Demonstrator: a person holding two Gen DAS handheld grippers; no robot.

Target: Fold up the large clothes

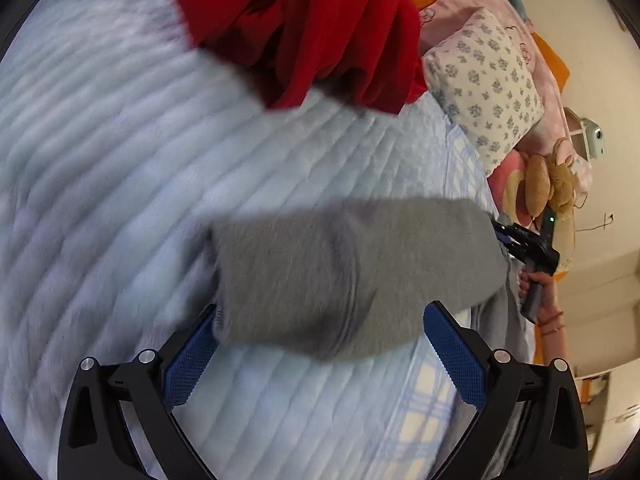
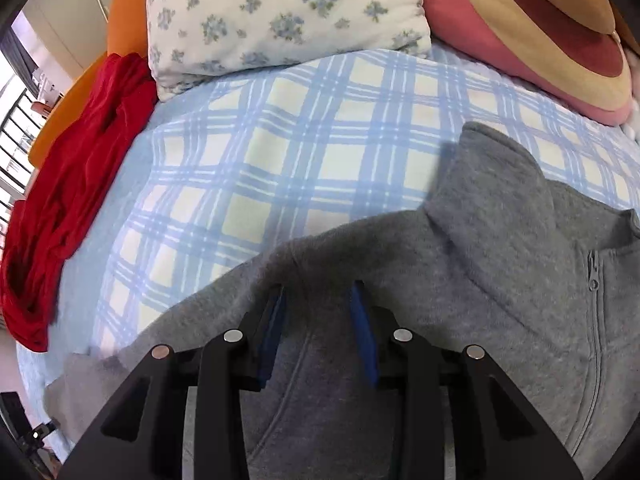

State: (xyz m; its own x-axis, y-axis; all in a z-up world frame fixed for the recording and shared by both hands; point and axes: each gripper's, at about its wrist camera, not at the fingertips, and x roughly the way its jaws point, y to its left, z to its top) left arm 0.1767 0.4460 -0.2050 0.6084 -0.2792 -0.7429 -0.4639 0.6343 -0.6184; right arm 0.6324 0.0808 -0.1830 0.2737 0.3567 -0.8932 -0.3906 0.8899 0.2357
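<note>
Blue fingers [image 2: 362,332] of the right gripper [image 2: 318,300] are clamped on a fold of the grey fleece [image 2: 500,280], spread on a blue checked blanket [image 2: 280,140]; the left gripper [image 1: 320,320] is held wide apart over its sleeve. Pillows [image 2: 280,12] are stacked against a cream wall [image 1: 600,80].

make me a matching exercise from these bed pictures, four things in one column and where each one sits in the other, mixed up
Things
1. grey fleece zip-neck top
2. crumpled red garment
3. white pillow with blue flower print
4. pink round cushion with tan and dark red rings

Places (right wrist view)
A. far end of the bed, centre, above the blue check sheet
B. far right corner of the bed
C. left edge of the bed, beside the orange board
D. nearest, under the right gripper

Pairs: 1-D, 2-C, 3-A, 4-B
</note>
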